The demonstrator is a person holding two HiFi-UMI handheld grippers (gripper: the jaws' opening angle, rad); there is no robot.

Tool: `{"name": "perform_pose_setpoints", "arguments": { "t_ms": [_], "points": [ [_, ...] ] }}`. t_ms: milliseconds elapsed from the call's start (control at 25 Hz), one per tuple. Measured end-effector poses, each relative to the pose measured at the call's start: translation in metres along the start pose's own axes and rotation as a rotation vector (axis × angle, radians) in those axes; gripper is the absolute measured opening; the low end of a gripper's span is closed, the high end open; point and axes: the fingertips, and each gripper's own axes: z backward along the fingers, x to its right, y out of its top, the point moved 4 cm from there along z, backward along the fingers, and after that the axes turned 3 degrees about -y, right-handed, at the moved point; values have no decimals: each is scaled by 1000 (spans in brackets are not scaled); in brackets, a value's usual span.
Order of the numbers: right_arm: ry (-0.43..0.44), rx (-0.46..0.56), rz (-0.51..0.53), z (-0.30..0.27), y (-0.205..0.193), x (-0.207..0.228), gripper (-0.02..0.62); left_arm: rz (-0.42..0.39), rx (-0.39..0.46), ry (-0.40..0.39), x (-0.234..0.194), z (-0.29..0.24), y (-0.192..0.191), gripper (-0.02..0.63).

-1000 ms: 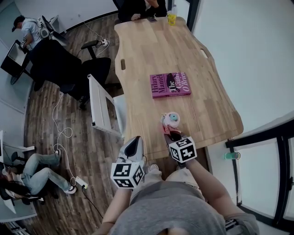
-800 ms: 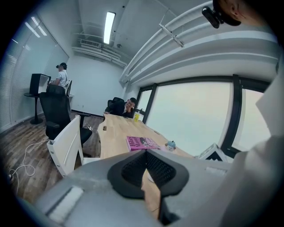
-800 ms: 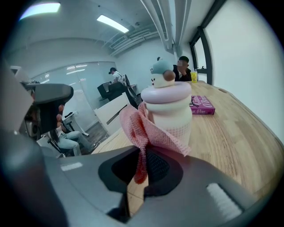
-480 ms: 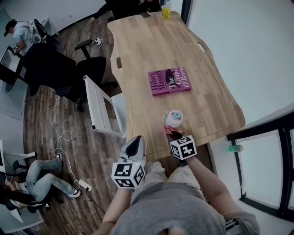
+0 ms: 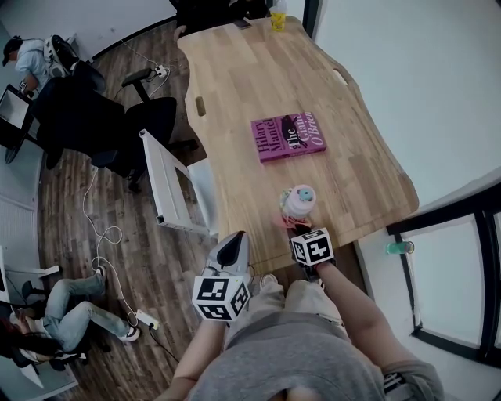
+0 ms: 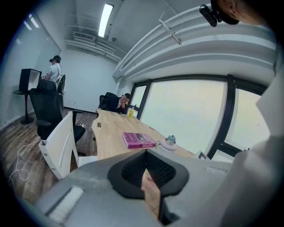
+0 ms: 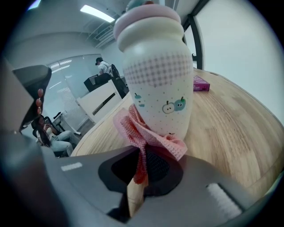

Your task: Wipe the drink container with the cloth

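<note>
A white drink container (image 7: pixel 155 73) with a pink lid and small fruit prints stands upright near the wooden table's (image 5: pixel 258 94) near edge; the head view shows the drink container (image 5: pixel 298 204) too. My right gripper (image 7: pixel 138 170) is shut on a pink cloth (image 7: pixel 144 133), whose bunched folds press against the container's lower side. In the head view that right gripper (image 5: pixel 301 233) sits just below the container. My left gripper (image 5: pixel 229 252) hangs off the table's near-left edge, jaws closed together with nothing in them; from the left gripper view the container (image 6: pixel 169 142) is small and far.
A magenta book (image 5: pixel 288 138) lies mid-table. A yellow cup (image 5: pixel 278 20) stands at the far end beside a seated person. A white chair (image 5: pixel 168 188) and a black office chair (image 5: pixel 117 125) stand left of the table. People sit at the left; cables cross the floor.
The view has shifted slightly; the right gripper with the cloth stays pressed at the container's base, moving a little right with it. The left gripper has barely moved.
</note>
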Motion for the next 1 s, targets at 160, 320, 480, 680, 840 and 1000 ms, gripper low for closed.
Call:
{"name": "perform_pose_setpoints", "arguments": {
  "t_ms": [160,320,480,680,840,1000],
  "points": [
    [3,1,-3,-4,0,-1,25,4,5,6,-5,2,-1,3],
    [3,2,12,-3,-1,-1,25,3,16,11,-3,3,0,3],
    [-3,2,31,2,-2,-3,25,0,22,14,4,7,-1,3],
    [15,25,58,24,-12,-10,25,-1,37,30,19,17,-5,3],
    [33,65,70,52,-24,-13,26,8,57,55,34,29,-13,3],
    [56,116,84,87,-33,-17,25,21,71,80,55,43,-23,3]
  ]
}}
